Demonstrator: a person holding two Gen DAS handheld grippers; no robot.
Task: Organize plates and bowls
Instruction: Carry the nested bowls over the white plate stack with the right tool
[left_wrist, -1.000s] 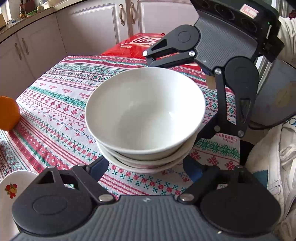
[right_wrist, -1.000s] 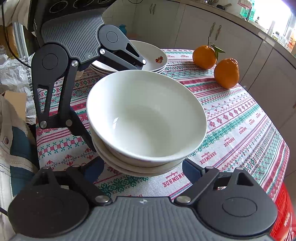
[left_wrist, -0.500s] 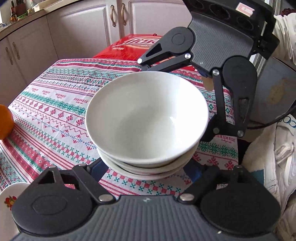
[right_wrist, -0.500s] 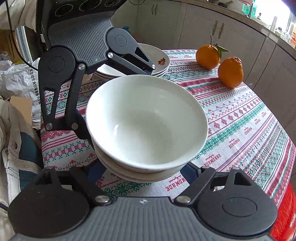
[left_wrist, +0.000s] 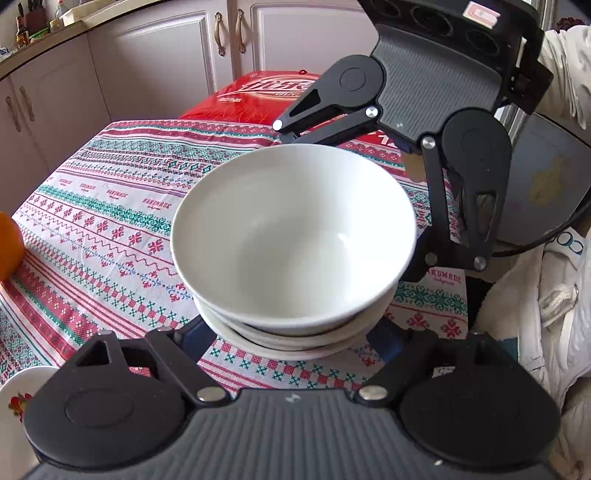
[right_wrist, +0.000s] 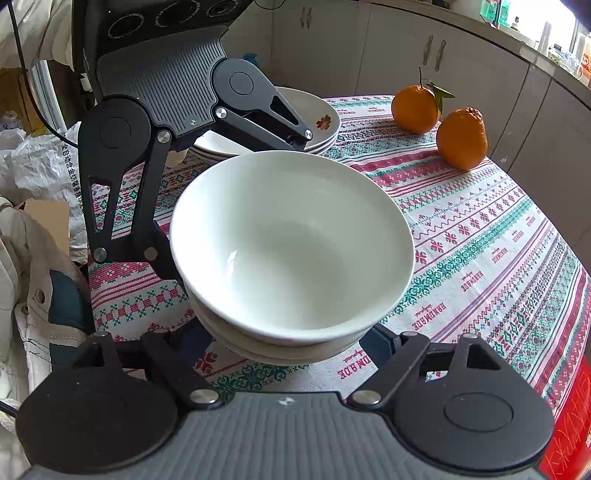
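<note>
A stack of white bowls (left_wrist: 291, 240) is held between both grippers above the patterned tablecloth (left_wrist: 110, 221). My left gripper (left_wrist: 291, 338) has its fingers spread wide around the near side of the stack's base. My right gripper (right_wrist: 291, 341) does the same from the opposite side; the stack shows in its view too (right_wrist: 291, 243). Each gripper appears across the bowls in the other's view. A stack of flower-patterned plates (right_wrist: 317, 114) sits at the far table edge behind the left gripper. The fingertips are hidden under the bowls.
Two oranges (right_wrist: 461, 138) lie on the tablecloth (right_wrist: 498, 258) at the far right of the right wrist view. A red box (left_wrist: 266, 96) stands beyond the table. A flowered plate's rim (left_wrist: 14, 398) and an orange (left_wrist: 9, 247) show at the left. Cabinets surround the table.
Both grippers and the bowl stack have shifted together across the table; the plates and oranges appear closer in the right wrist view. The hold is unchanged.
</note>
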